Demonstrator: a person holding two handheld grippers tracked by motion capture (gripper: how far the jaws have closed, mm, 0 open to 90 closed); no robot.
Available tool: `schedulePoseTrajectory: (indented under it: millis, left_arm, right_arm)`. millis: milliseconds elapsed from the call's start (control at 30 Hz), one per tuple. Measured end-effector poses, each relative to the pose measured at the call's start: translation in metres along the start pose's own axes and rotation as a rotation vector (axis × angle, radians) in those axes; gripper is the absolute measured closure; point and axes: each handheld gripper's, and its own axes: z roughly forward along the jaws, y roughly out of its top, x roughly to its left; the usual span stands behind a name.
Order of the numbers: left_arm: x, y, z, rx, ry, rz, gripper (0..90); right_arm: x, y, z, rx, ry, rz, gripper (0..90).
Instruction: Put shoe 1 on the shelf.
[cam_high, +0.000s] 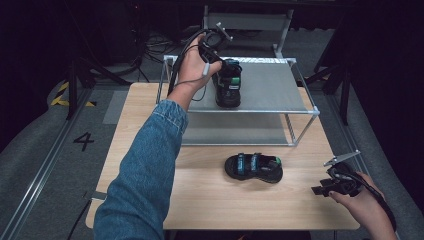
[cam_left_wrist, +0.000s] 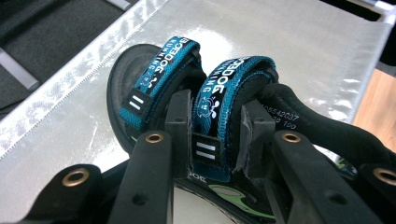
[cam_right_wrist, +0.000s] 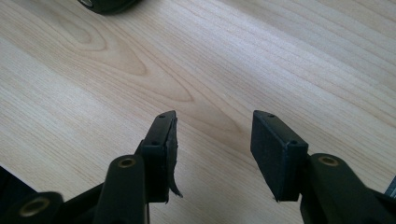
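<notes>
A black sandal (cam_high: 229, 85) with blue straps rests on the grey top shelf (cam_high: 272, 87) of a metal rack. My left gripper (cam_high: 225, 64) comes down on it from above. In the left gripper view the gripper (cam_left_wrist: 215, 116) is shut on the sandal's (cam_left_wrist: 159, 70) rear blue strap, its pads pressing both sides, with the sole on the shelf fabric (cam_left_wrist: 289, 42). A matching second sandal (cam_high: 254, 167) lies on the wooden table (cam_high: 210, 200) in front of the rack. My right gripper (cam_high: 320, 190) hovers low near the table's right front corner, and it stands open (cam_right_wrist: 215, 135) over bare wood.
The rack has a lower grey shelf (cam_high: 235, 130) beneath the top one, and its metal legs stand on the table. A grey frame (cam_high: 250, 22) and cables lie on the floor behind. A dark edge of the second sandal (cam_right_wrist: 107, 4) shows at the top of the right gripper view.
</notes>
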Motion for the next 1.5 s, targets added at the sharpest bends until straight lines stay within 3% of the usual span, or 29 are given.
schedulePoseTrajectory:
  millis: [267,500,667,700,767,833,967,1300,1500]
  left_arm:
    - [0.010,0.001,0.013,0.038,0.024,0.008,70.3]
    - [0.023,-0.004,0.017,0.036,-0.019,-0.006,70.2]
    - [0.024,-0.005,0.019,0.032,-0.027,-0.010,69.2]
    - [0.024,-0.005,0.019,0.017,-0.032,-0.012,67.4]
    - [0.023,-0.004,0.017,-0.001,-0.020,-0.009,54.7]
    - [0.019,-0.002,0.015,0.007,0.016,0.012,49.7]
    - [0.008,-0.003,0.004,-0.042,0.034,0.027,39.3]
    - [-0.016,-0.011,-0.030,-0.048,0.051,0.049,41.2]
    - [-0.037,-0.026,-0.053,-0.014,0.051,0.006,42.4]
  right_arm:
    - [-0.002,-0.002,0.000,-0.004,0.003,0.005,51.5]
    - [-0.003,-0.002,0.003,0.000,0.004,0.006,50.7]
    - [-0.003,-0.002,0.003,0.003,0.006,0.006,50.5]
    - [-0.003,-0.002,0.003,0.005,0.005,0.006,50.4]
    - [-0.003,-0.001,0.004,0.005,0.005,0.004,50.3]
    - [-0.002,-0.001,0.004,0.004,-0.003,0.002,49.5]
    - [0.001,0.001,0.003,0.002,-0.007,-0.005,49.1]
    - [0.005,0.012,0.003,-0.015,0.007,-0.032,47.6]
    - [0.009,0.026,0.004,-0.014,0.023,-0.059,48.3]
